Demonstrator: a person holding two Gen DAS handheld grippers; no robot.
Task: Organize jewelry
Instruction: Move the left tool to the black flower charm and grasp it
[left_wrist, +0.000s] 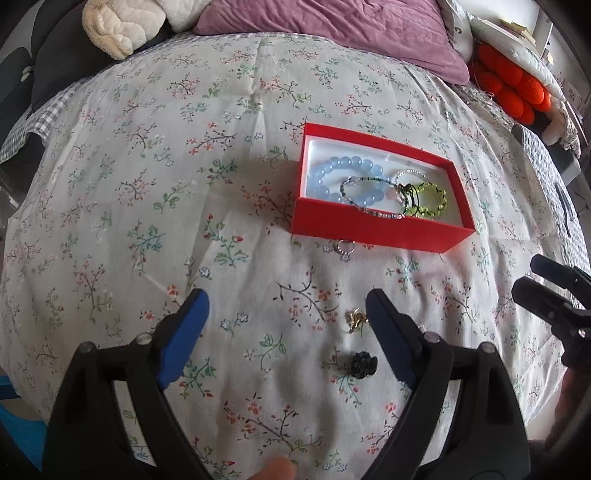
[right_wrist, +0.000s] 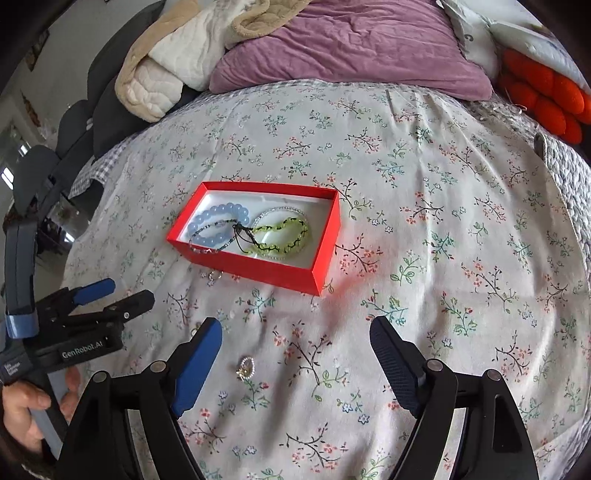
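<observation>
1. A bed spread with a thin white quilt (left_wrist: 147, 206) printed with small sprigs and flowers fills the room's middle; the cloth lies in soft creases; a mauve crinkled pillow (left_wrist: 332, 33) sits at its head, a cream fleecy blanket (left_wrist: 118, 26) bundled to one side and a knobbly orange cushion (left_wrist: 513, 88) to the other.
2. A shallow red cardboard box (left_wrist: 373, 230), rectangular with a white lining, rests open on the quilt; inside lie a bracelet of round pale-blue beads (left_wrist: 332, 173), a yellow-green beaded loop (left_wrist: 432, 199) and thin strung chains tangled across both.
3. Loose on the cloth: a small silver ring (left_wrist: 344, 246) just beside the box's near wall; a gold trinket (left_wrist: 356, 319); a dark bobbly piece (left_wrist: 364, 364); in the right wrist view a pale sparkly oval pendant (right_wrist: 246, 367) lies nearer the blue pad.
4. The left gripper (left_wrist: 288, 325) hangs over the quilt with its claw spread wide, blue pads clear of everything; the gold trinket sits just inside its right finger, untouched.
5. The right gripper (right_wrist: 295, 350) likewise stands wide apart and grips nothing; a hand (right_wrist: 22, 410) holds the other tool's handle at the left edge.
</observation>
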